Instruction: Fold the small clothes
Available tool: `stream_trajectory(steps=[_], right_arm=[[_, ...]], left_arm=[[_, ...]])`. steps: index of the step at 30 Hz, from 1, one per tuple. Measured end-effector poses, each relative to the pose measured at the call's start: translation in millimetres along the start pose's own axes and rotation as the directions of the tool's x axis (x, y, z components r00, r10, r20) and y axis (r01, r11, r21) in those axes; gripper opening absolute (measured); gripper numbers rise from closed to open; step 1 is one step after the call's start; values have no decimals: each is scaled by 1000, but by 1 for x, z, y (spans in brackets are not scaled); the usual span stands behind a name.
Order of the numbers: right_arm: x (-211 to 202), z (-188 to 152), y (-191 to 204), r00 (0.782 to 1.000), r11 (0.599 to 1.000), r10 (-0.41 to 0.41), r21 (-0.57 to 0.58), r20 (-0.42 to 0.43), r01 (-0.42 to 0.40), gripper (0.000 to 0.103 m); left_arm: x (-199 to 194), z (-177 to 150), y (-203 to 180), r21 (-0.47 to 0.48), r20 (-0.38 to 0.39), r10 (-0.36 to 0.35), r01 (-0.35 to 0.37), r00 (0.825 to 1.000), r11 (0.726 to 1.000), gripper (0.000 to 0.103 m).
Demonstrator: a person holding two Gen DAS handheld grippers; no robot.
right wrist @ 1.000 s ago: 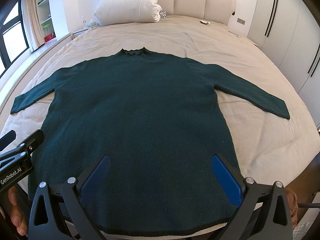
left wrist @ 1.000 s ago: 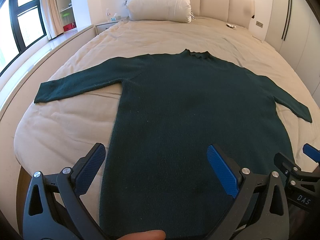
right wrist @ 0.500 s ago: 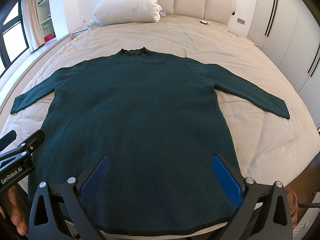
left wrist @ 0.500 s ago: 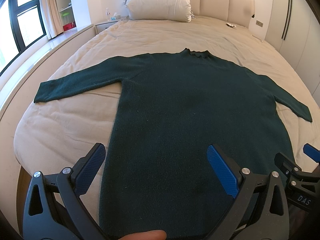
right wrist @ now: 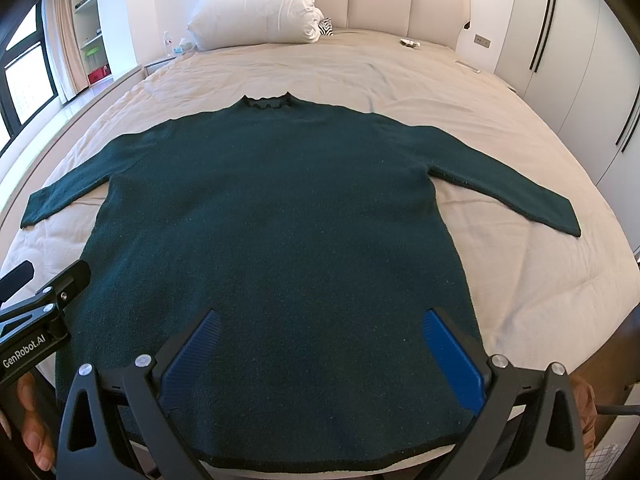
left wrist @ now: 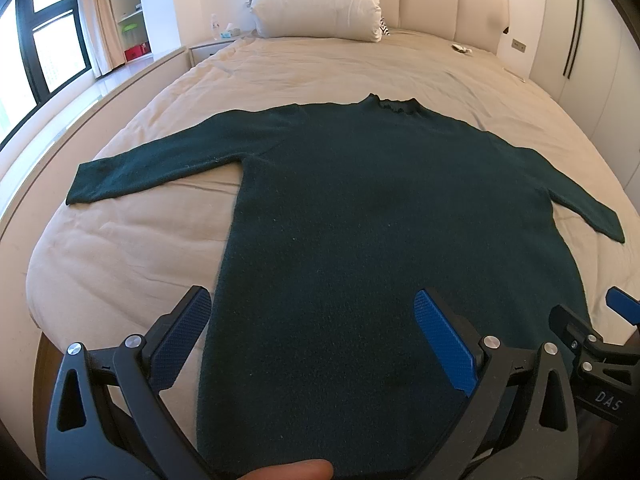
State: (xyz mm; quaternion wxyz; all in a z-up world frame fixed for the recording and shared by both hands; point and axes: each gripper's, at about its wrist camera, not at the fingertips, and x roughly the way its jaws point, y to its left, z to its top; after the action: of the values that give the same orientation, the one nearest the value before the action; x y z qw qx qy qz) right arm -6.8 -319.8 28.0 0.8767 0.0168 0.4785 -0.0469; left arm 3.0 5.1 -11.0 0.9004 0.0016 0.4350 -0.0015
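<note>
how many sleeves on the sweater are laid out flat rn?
2. The left sleeve stretches toward the window side; the right sleeve toward the wardrobe side. Both lie flat on the bed.

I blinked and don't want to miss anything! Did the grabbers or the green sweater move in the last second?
Nothing visibly changed. The green sweater lies flat on the bed with both sleeves spread out, just as before. The left gripper and the right gripper are open as before, hovering near the hem without holding anything.
</note>
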Motion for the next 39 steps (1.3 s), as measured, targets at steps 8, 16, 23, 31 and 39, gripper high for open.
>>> stream_trajectory(steps=[8,16,23,31,39], right_arm=[[0,0,0,1000,1000,0,1,-2,0,103],[0,-1,0,1000,1000,1,1,-3,-1,103],[0,-2,0,1000,1000,1,1,-3,-1,103],[1,-2,0,1000,1000,1,0,-5,-1,103],[2,-3,1,1000,1000,1,0,-7,-1,103]], left_arm=[[0,0,-1,0,-2,-1,1,1000,1000,103],[0,0,-1,1,-3,-1,1,1000,1000,103],[1,1,0,-2,-8,-4,4,1000,1000,103],[2,0,1,-6,-11,-10,10,1000,1000,103],[7,1,4,-24,-24,-20,19,1000,1000,103]])
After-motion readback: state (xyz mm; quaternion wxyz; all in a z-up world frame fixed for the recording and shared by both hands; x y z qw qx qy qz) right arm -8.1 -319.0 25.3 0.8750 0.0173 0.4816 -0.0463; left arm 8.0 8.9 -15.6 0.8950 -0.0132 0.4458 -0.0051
